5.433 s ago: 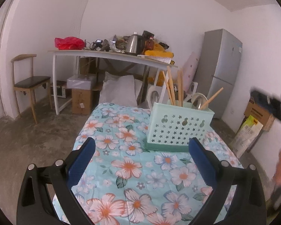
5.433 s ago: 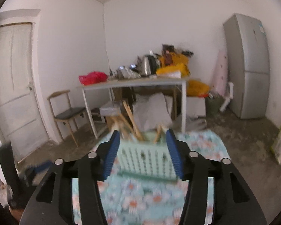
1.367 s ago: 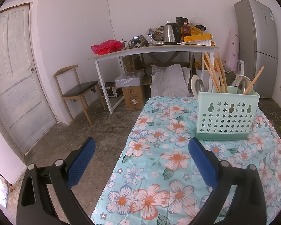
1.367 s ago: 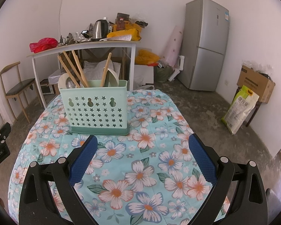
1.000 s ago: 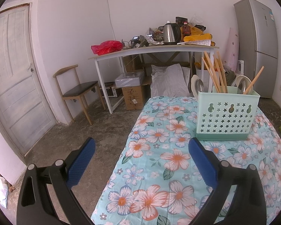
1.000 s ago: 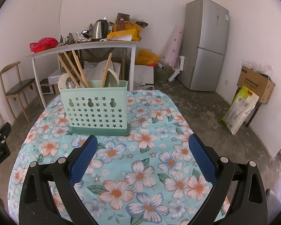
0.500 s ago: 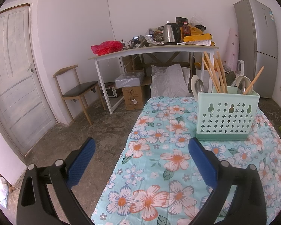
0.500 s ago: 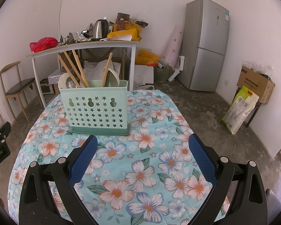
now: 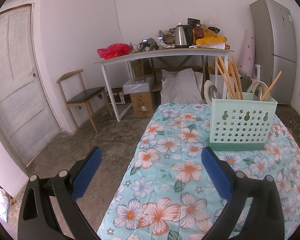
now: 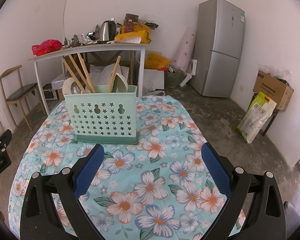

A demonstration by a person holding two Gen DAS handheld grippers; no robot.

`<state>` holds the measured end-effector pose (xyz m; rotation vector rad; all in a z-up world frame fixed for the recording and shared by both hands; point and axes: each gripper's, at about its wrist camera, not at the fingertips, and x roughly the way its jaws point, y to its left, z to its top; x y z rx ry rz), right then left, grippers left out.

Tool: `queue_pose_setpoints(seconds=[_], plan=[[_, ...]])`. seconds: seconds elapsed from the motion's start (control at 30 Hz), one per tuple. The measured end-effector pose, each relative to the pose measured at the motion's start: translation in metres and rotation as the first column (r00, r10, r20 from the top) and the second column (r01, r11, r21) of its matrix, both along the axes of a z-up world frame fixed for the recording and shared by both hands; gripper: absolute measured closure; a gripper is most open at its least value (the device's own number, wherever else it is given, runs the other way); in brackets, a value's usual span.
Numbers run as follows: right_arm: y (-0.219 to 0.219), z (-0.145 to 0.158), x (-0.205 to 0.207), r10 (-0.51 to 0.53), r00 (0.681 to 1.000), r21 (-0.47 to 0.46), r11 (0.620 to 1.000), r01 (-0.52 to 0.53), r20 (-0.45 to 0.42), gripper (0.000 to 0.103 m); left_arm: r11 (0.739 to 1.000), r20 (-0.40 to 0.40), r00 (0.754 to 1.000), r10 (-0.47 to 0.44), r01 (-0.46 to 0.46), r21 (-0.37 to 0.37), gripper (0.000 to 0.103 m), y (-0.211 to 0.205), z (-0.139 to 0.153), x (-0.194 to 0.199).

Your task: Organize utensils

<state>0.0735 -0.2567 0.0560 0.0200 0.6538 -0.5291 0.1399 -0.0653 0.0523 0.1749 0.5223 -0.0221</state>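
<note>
Standing alone on floral tablecloth (image 10: 150, 188), mint utensil caddy (image 10: 104, 118), cluttered white table (image 10: 90, 49) behind

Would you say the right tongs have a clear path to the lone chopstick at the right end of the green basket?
Probably yes. The right tongs are open and empty, only bare tablecloth lies before the basket, and the chopstick sticks up apart from the others.
</note>
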Motion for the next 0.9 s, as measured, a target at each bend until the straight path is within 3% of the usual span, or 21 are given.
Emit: queue_pose_setpoints(seconds=[0.9], plan=[[0.0009,-0.0006,0.0011,0.0,1.0,0.001,1.0,0.0,-0.001,0.009,1.0,-0.001,1.0,0.0,0.0,-0.001,0.006,0.0002,0.0001,0.0004]])
